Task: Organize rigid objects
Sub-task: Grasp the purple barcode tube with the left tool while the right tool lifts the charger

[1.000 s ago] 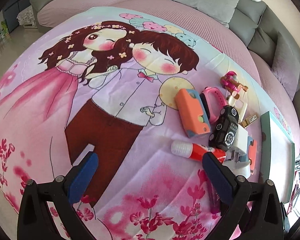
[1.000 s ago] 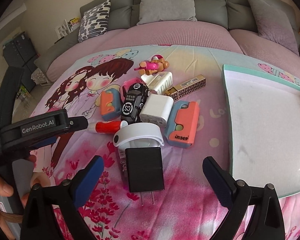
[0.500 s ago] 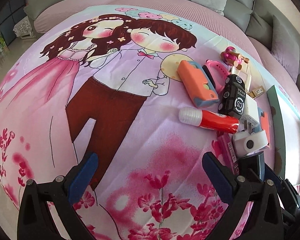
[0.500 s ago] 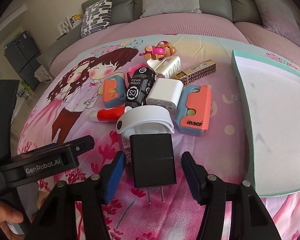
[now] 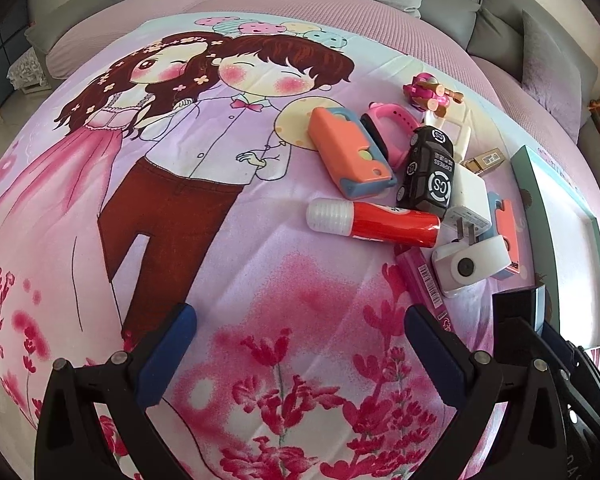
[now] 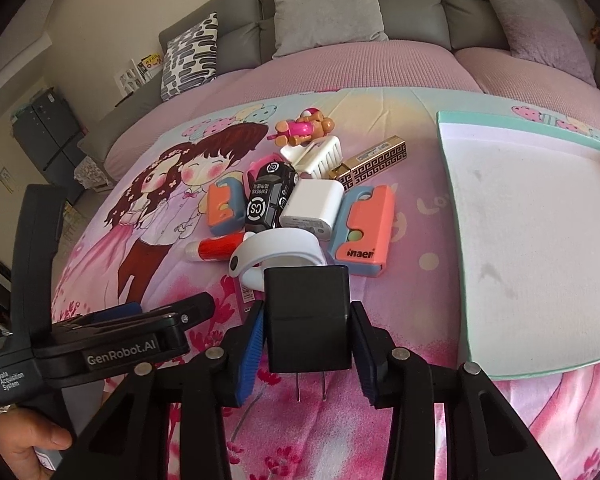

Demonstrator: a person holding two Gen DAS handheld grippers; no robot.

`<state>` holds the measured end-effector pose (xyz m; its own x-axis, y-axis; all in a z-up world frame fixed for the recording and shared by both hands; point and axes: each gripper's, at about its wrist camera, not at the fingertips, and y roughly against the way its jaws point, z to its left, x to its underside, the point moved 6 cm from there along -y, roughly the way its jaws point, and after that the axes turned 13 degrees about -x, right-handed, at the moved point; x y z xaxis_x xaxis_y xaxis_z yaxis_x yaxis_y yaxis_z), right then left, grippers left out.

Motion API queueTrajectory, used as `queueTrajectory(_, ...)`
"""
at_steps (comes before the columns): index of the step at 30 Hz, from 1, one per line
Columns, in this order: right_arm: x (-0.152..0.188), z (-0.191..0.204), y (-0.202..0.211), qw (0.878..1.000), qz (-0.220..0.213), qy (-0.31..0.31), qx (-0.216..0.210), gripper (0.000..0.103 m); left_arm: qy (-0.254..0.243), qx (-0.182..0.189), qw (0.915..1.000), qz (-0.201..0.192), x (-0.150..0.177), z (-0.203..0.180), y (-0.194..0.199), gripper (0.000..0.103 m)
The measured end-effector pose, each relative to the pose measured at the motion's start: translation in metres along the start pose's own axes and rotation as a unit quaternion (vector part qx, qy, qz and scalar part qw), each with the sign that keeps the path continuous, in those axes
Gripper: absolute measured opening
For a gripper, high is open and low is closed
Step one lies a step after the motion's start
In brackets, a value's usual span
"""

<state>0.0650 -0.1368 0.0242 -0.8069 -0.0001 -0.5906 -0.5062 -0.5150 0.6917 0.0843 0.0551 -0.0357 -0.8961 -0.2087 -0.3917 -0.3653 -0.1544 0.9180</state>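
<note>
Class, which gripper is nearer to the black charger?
Right. The right gripper has its jaws closed on the black charger; the left gripper is open beside it, over bare blanket.

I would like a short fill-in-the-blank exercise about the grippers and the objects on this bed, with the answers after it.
1. The right gripper is shut on the black ____.
2. The left gripper is ____ and holds nothing.
3. The glue stick has a body of ____ colour.
4. The large tray lies on the ____ side of the pile.

Answers: charger; open; red; right

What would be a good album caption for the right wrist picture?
Right hand-held gripper clamps a black charger beside a toy pile, near a white tray.
</note>
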Motion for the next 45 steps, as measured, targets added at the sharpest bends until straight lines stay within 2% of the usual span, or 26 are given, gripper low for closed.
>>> queueTrajectory(5, -0.007, -0.010, 0.020, 0.999, -0.028, 0.002, 0.023, 0.043, -0.023, 0.020, 0.9995, -0.002, 0.003, -0.026, 0.006, 0.103)
queueTrajectory(11, -0.010, -0.019, 0.028, 0.999, -0.038, -0.007, 0.028, 0.043, -0.052, 0.040, 0.9978, -0.007, 0.006, -0.074, 0.011, 0.103)
queueTrajectory(16, -0.010, -0.022, 0.030, 0.999, -0.039, -0.008, 0.032, 0.043, -0.089, -0.041, 0.9948, -0.029, 0.008, -0.098, 0.003, 0.103)
queueTrajectory(21, -0.007, -0.025, 0.030, 0.999, -0.035, -0.012, 0.036, 0.043, -0.048, -0.071, 0.9959, -0.031, 0.009, -0.074, 0.006, 0.103)
queueTrajectory(24, -0.005, -0.027, 0.028, 0.999, -0.033, -0.015, 0.036, 0.043, -0.023, -0.071, 0.9967, -0.032, 0.011, -0.061, 0.008, 0.103)
queueTrajectory(28, -0.004, -0.028, 0.028, 0.999, -0.031, -0.018, 0.039, 0.043, -0.023, -0.073, 0.9963, -0.041, 0.015, -0.058, 0.018, 0.102)
queueTrajectory(30, -0.004, -0.030, 0.028, 0.999, -0.031, -0.021, 0.040, 0.043, -0.032, -0.067, 0.9961, -0.046, 0.014, -0.064, 0.019, 0.095)
queueTrajectory(32, -0.004, -0.031, 0.028, 0.998, -0.031, -0.023, 0.041, 0.043, -0.045, -0.059, 0.9959, -0.053, 0.025, -0.057, 0.034, 0.079)
queueTrajectory(35, -0.005, -0.032, 0.030, 0.998, -0.032, -0.025, 0.041, 0.043, -0.060, -0.046, 0.9955, -0.057, 0.030, -0.066, 0.042, 0.063)
queueTrajectory(36, -0.005, -0.032, 0.030, 0.998, -0.033, -0.026, 0.041, 0.043, -0.061, -0.044, 0.9955, -0.059, 0.030, -0.065, 0.043, 0.061)
queueTrajectory(38, -0.005, -0.033, 0.030, 0.998, -0.033, -0.027, 0.042, 0.043, -0.057, -0.044, 0.9955, -0.061, 0.030, -0.060, 0.044, 0.048)
queueTrajectory(39, -0.005, -0.034, 0.030, 0.998, -0.033, -0.029, 0.042, 0.043, -0.053, -0.045, 0.9958, -0.060, 0.017, -0.046, 0.032, 0.044)
queueTrajectory(41, -0.005, -0.035, 0.031, 0.998, -0.034, -0.033, 0.041, 0.043, -0.037, -0.046, 0.9965, -0.059, 0.004, -0.029, 0.021, 0.022)
queueTrajectory(45, -0.006, -0.035, 0.031, 0.998, -0.036, -0.034, 0.038, 0.043, -0.014, -0.032, 0.9978, -0.056, 0.001, -0.014, 0.018, 0.020)
